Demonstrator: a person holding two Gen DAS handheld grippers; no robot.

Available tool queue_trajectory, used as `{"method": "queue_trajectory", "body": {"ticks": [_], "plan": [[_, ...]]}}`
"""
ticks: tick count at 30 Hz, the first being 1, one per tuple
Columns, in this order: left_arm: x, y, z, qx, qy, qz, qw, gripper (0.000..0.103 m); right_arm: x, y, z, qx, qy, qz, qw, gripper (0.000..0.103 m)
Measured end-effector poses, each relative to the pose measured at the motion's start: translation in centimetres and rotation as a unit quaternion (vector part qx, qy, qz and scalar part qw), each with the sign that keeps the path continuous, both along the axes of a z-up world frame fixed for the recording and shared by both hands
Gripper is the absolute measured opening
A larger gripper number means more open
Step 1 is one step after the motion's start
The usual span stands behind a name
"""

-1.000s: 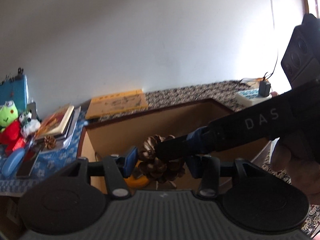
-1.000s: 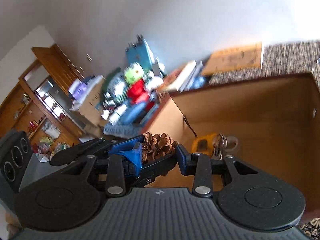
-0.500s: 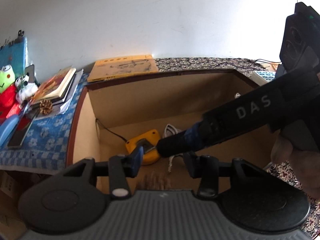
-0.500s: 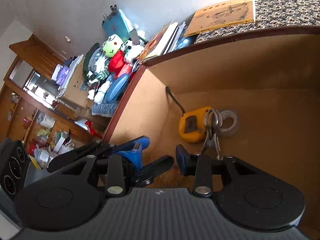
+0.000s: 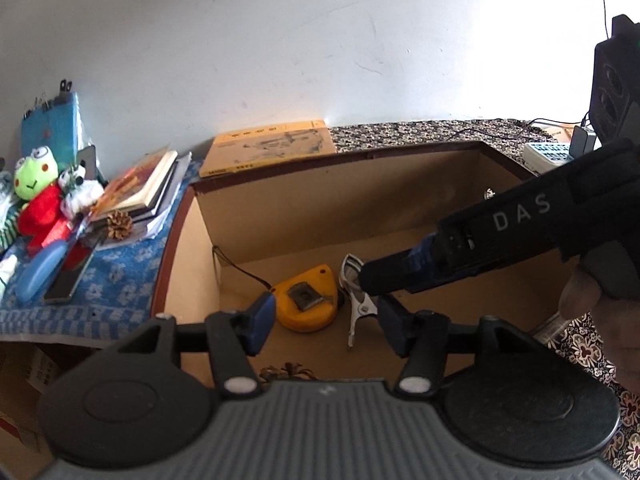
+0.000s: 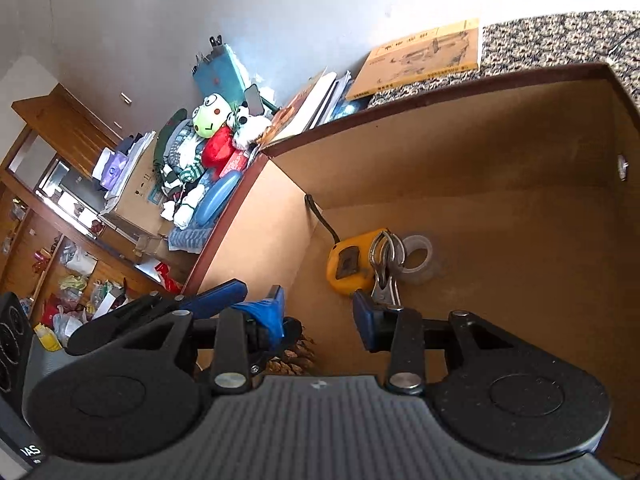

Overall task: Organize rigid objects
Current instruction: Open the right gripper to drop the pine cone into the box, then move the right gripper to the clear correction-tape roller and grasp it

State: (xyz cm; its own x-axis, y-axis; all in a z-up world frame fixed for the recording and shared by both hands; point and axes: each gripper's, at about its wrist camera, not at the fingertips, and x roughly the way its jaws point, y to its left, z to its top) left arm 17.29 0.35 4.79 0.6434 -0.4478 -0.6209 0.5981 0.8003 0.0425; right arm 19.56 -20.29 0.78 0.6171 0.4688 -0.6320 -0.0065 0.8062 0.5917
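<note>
The open wooden drawer (image 5: 188,248) fills the middle of both wrist views, its dark rim running from nine o'clock round to three. Against the wall at twelve o'clock lies a flat yellow box (image 5: 268,148), and at ten o'clock a stack of books (image 5: 140,188) rests on a blue patterned cloth (image 5: 100,292), with a green frog toy (image 5: 34,174) further out at nine.

On the drawer floor near centre sits a yellow tape measure (image 5: 306,298). A metal clamp (image 5: 358,308) lies touching its right side, and the right wrist view shows a roll of clear tape (image 6: 418,258) just beyond the clamp.

The left gripper (image 5: 324,326) has its jaws opening, nothing between the blue pads. The right gripper (image 6: 320,314) reaches in from three o'clock in the left view; its jaws are also opening, and nothing is pinched.

The pinecone (image 5: 286,372) lies on the drawer floor at six o'clock, just below both sets of fingers, partly hidden by the gripper bodies. A second, smaller pinecone (image 5: 119,225) sits on the cloth beside the books.
</note>
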Motion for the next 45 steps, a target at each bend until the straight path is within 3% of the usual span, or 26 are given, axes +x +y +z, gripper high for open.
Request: {"method": "queue_trajectory", "body": {"ticks": [9,20,33,39,45], "plan": [[-1.1,-0.7,-0.2,0.023,-0.022,0.022,0.9992,0.062,-1.5,-0.7,0.0,-0.001,-0.019,-0.013,1.0,0.022],[-2.9,-0.1,1.2,0.011,-0.041,0.058,0.9975,0.063,-4.6,-0.7,1.6,0.013,-0.065,-0.019,0.998,0.023],[-9.1,1.1,4.0,0.003,-0.085,0.087,0.9926,0.066,-11.1,0.3,4.1,0.007,-0.127,-0.006,0.992,0.023],[-13.0,1.6,2.9,0.0,-0.08,0.055,0.9953,0.067,-14.8,0.9,3.5,-0.012,-0.137,-0.01,0.99,0.023],[-16.1,1.7,-0.1,-0.001,-0.051,0.004,0.9987,0.067,-17.2,0.7,1.3,-0.002,-0.108,-0.02,0.994,0.024]]}}
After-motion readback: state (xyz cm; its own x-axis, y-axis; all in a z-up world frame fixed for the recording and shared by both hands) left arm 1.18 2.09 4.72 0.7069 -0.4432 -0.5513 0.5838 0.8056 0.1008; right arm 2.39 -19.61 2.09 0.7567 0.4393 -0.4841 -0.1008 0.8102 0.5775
